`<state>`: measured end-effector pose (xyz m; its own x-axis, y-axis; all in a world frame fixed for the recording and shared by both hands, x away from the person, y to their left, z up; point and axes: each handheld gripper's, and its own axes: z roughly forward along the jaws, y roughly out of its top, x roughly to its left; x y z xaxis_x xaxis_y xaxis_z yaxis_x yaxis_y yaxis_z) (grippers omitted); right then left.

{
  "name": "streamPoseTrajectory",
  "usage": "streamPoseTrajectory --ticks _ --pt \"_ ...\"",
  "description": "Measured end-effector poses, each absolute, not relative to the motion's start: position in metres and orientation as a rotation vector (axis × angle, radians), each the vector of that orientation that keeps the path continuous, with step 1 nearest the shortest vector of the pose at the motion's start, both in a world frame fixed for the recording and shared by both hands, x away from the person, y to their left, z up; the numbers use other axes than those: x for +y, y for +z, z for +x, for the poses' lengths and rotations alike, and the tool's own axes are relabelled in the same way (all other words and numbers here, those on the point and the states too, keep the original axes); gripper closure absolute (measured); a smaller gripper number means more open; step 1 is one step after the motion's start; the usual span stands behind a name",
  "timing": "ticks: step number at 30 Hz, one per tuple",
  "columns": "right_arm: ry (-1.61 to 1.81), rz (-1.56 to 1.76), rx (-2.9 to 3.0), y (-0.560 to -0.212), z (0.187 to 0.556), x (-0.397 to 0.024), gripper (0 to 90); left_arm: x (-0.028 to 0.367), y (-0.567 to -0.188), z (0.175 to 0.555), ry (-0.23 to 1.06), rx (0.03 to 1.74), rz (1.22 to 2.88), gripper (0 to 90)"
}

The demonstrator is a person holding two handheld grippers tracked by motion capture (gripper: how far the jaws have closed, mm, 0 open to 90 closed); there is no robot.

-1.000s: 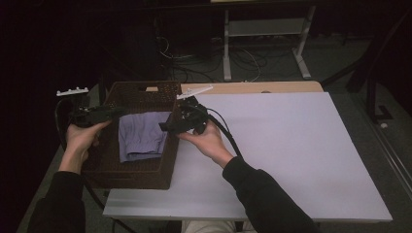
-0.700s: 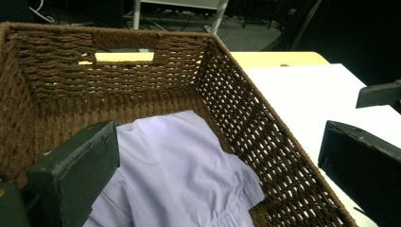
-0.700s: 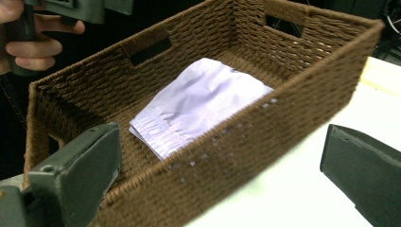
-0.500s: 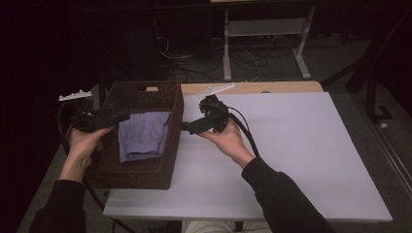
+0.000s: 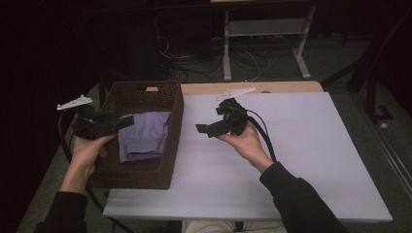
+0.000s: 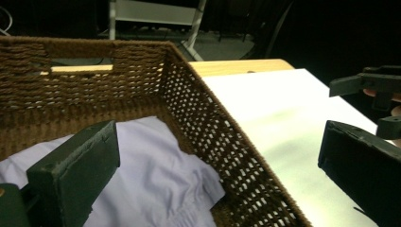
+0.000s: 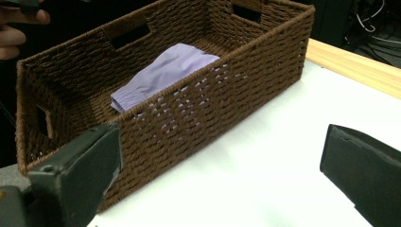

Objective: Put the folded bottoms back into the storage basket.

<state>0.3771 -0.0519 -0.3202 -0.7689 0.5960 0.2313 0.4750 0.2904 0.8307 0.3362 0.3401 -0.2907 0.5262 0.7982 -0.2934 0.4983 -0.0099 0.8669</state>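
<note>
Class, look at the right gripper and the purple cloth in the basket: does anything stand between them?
Yes. The right gripper, jaws open, is held over the white table outside the basket. The basket's woven side wall stands between it and the purple cloth, which lies inside; the top is open.

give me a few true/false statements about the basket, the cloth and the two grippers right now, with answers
1. The lavender cloth lies inside the brown woven basket. True.
2. The right gripper grips the cloth. False: its jaws stand open and empty above the white table top.
3. The left gripper has open jaws with nothing between them. True.
4. The basket sits at the table's right end. False: it sits at the left end.
5. The cloth hangs over the basket's rim. False: it lies wholly within the walls.
</note>
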Motion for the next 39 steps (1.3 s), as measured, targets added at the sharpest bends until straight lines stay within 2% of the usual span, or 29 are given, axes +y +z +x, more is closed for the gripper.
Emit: streamPoseTrajectory --ticks 39 --pt "1.479 1.144 2.321 -0.355 0.329 -0.167 0.1 0.285 -0.308 0.308 0.324 0.954 1.714 0.0"
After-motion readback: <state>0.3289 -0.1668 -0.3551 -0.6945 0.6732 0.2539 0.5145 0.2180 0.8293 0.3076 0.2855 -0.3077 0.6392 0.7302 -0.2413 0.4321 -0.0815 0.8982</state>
